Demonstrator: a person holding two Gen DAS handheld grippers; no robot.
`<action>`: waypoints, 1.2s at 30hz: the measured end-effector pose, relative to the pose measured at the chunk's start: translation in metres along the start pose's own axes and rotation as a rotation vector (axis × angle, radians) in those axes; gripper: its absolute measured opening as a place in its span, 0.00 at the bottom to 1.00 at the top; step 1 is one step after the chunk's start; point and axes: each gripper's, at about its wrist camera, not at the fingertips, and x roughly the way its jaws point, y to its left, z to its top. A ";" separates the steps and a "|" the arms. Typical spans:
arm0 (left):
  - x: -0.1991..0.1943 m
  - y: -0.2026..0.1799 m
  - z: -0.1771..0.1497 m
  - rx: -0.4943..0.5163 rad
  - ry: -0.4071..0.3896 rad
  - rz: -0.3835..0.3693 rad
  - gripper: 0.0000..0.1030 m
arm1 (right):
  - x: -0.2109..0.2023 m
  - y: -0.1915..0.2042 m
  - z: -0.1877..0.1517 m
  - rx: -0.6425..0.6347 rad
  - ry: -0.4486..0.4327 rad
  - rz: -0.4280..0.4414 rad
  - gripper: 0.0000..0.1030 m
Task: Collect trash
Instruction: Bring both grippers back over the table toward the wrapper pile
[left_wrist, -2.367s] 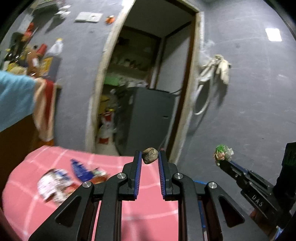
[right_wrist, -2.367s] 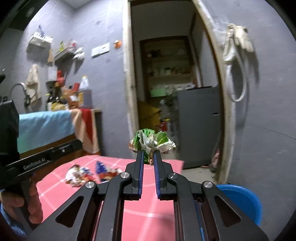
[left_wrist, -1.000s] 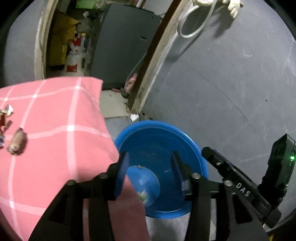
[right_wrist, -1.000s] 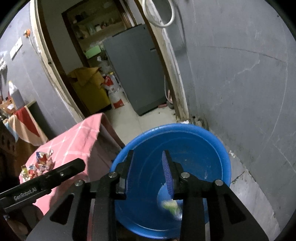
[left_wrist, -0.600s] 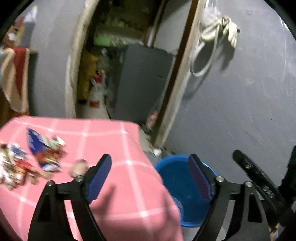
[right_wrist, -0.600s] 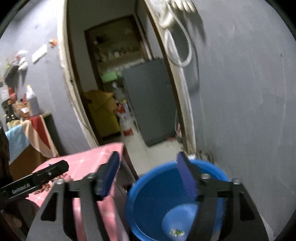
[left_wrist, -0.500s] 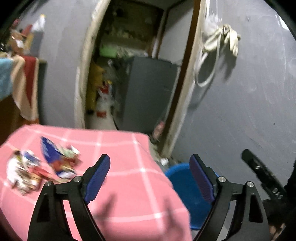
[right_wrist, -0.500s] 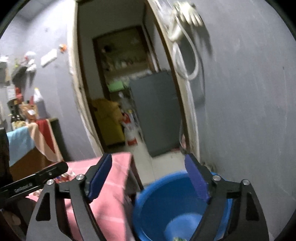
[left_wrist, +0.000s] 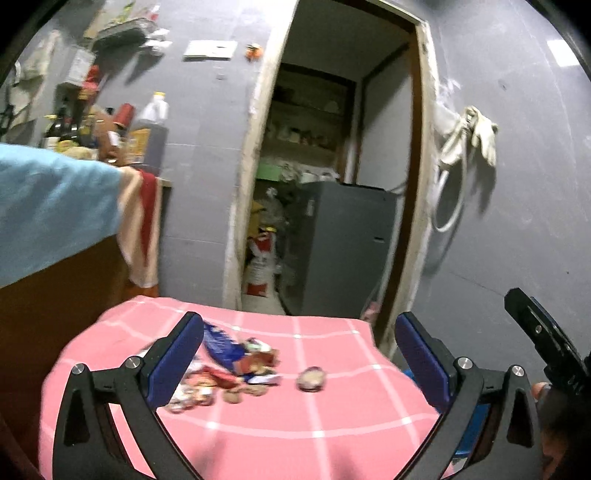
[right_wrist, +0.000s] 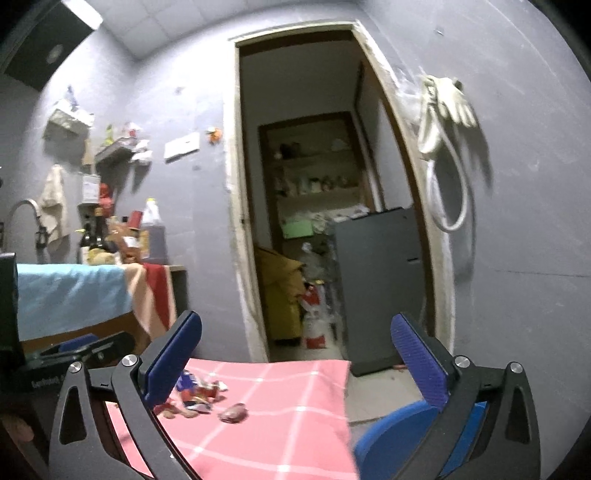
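I count two claws, left claw (left_wrist: 299, 354) and right claw (right_wrist: 295, 350), one blue basin (right_wrist: 391, 432), one pink-checked table (left_wrist: 332, 424), one lone nut-like scrap (left_wrist: 312, 378), and one wrapper pile (left_wrist: 229, 365) too blurry to count.

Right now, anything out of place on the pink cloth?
Yes: a loose heap of crumpled wrappers and a small roundish scrap apart to its right lie strewn on the pink checked cloth. Both claws are open and empty.
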 end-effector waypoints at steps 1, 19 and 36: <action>-0.004 0.005 -0.001 -0.006 -0.004 0.010 0.98 | 0.000 0.005 -0.001 -0.005 -0.004 0.011 1.00; -0.042 0.110 -0.024 -0.040 0.000 0.173 0.98 | 0.033 0.087 -0.036 -0.116 0.124 0.173 1.00; 0.023 0.144 -0.039 -0.209 0.325 0.118 0.98 | 0.111 0.082 -0.061 -0.116 0.477 0.078 1.00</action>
